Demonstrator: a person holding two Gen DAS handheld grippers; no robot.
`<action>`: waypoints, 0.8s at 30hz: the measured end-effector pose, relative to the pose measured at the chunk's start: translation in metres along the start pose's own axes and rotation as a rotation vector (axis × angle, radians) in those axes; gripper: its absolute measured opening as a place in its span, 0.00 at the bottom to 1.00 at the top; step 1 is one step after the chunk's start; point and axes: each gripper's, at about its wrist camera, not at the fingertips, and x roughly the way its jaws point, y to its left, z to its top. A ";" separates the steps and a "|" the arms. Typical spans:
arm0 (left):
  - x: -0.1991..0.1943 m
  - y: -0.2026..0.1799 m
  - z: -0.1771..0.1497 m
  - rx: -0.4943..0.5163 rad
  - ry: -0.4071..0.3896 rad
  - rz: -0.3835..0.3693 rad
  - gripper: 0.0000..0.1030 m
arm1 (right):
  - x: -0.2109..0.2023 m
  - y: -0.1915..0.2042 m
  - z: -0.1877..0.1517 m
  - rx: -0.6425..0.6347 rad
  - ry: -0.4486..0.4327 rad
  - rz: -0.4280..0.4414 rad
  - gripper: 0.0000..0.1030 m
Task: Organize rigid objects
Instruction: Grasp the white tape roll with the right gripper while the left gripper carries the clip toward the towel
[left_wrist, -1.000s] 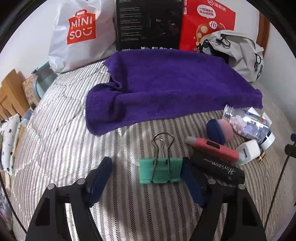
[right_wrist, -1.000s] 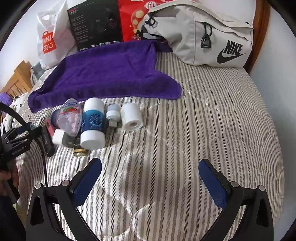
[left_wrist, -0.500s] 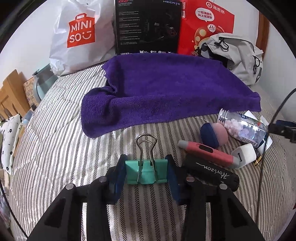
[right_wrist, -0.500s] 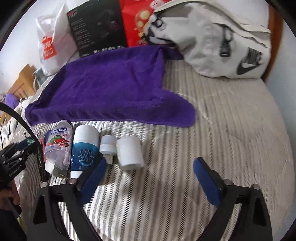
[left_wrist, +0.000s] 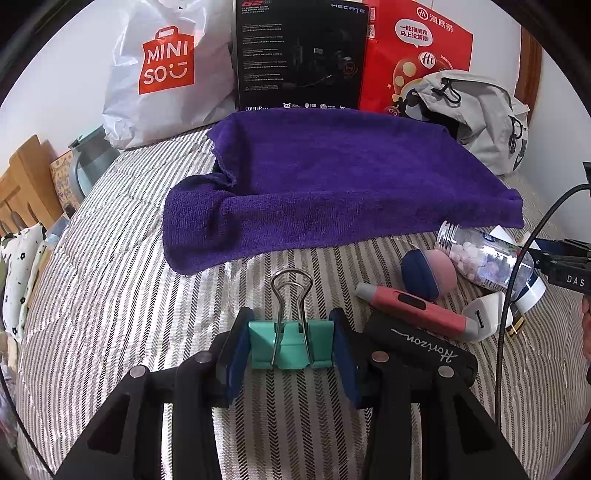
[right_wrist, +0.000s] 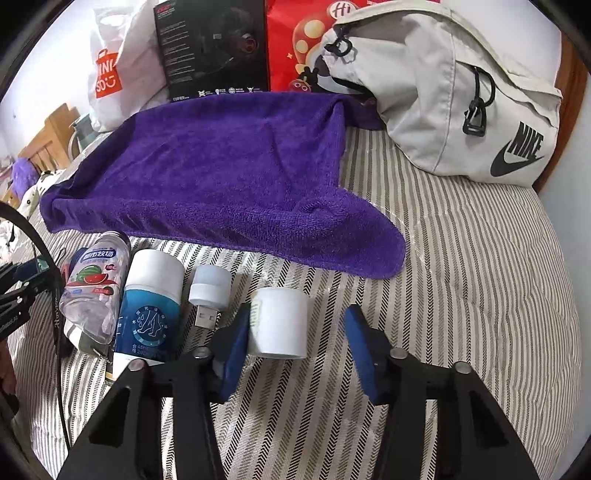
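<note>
While left tongs (left_wrist: 290, 350) clamp green binder clip (left_wrist: 291, 345), right tongs (right_wrist: 297, 343) half-open around white cylinder (right_wrist: 280, 322).

The black pen (left_wrist: 417, 343) runs under the left gripper's finger; the blue-labelled bottle's (right_wrist: 149, 317) base hides behind the right gripper's arm.

"MINISO" on the white bag (left_wrist: 162, 74), "NIKE" on the grey bag (right_wrist: 461, 110), "Horizon" on the black case (left_wrist: 424, 345).

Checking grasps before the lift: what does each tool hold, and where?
Left tool: teal binder clip, by its body's ends. Right tool: nothing, open around white jar.
</note>
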 end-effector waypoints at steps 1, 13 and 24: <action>0.000 0.000 0.000 0.000 -0.003 0.003 0.39 | 0.000 -0.001 0.000 0.000 0.000 0.001 0.42; 0.001 0.005 0.003 -0.024 0.023 -0.025 0.38 | -0.024 -0.014 -0.007 0.032 0.023 0.076 0.28; -0.022 0.025 0.010 -0.088 0.020 -0.041 0.38 | -0.067 -0.011 0.011 0.007 -0.043 0.099 0.28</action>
